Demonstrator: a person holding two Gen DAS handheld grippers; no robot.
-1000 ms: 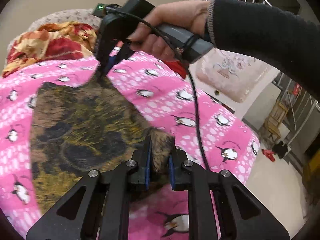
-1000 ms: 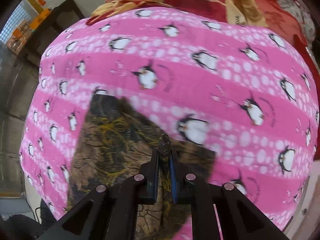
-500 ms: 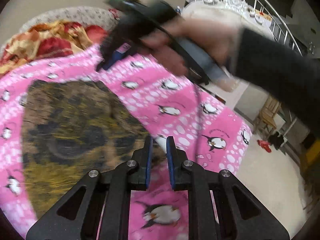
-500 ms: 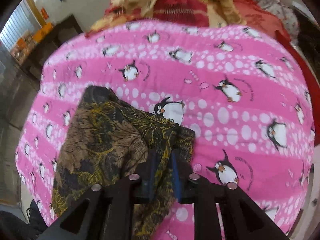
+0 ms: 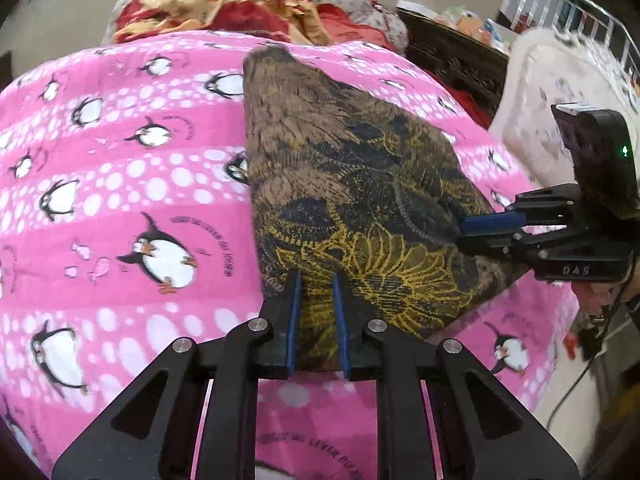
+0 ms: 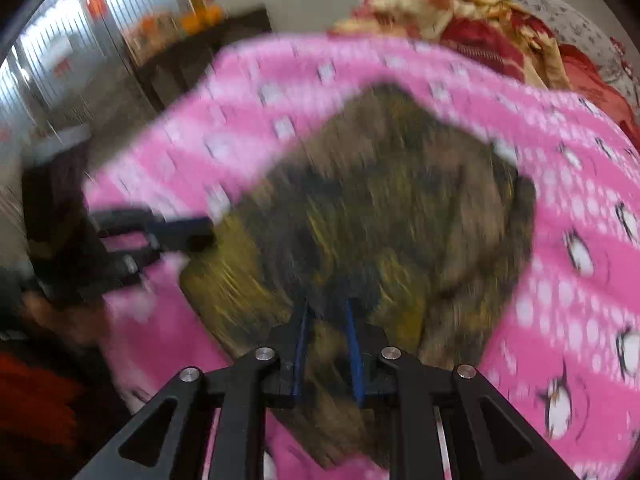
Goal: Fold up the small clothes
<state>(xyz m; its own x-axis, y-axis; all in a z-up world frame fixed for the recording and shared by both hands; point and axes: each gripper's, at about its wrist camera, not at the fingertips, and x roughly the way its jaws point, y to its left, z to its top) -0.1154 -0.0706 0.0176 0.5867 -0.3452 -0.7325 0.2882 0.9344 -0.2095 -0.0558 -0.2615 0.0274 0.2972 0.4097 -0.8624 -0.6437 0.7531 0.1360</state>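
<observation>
A brown and black garment with a yellow line pattern (image 5: pixel 356 184) lies folded on a pink fleece blanket printed with penguins and white dots (image 5: pixel 132 184), which covers the bed. In the left wrist view the garment occupies the centre and right of the blanket, its far corner pointing toward a heap of red, orange and cream bedding (image 5: pixel 240 12) at the head of the bed.

The left hand-held gripper (image 5: pixel 316 304) has its blue-lined fingers parted, with the near edge of the garment between them; whether the pads press the cloth cannot be told. The right hand-held gripper (image 5: pixel 476 228) enters from the right, its fingers close together at a rolled hem of the garment; whether it pinches the hem cannot be told. In the right wrist view, which is motion-blurred, its fingers stand apart over the cloth (image 6: pixel 328 332), and the left hand-held gripper (image 6: pixel 188 232) appears at the garment's left edge.

Beyond the bed, to the right: dark carved wooden furniture (image 5: pixel 452 68), a pale cushioned seat (image 5: pixel 560 80) and a metal railing (image 5: pixel 576 12). The right wrist view shows a bright window with vertical bars (image 6: pixel 52 52) and a dark cabinet (image 6: pixel 192 64).
</observation>
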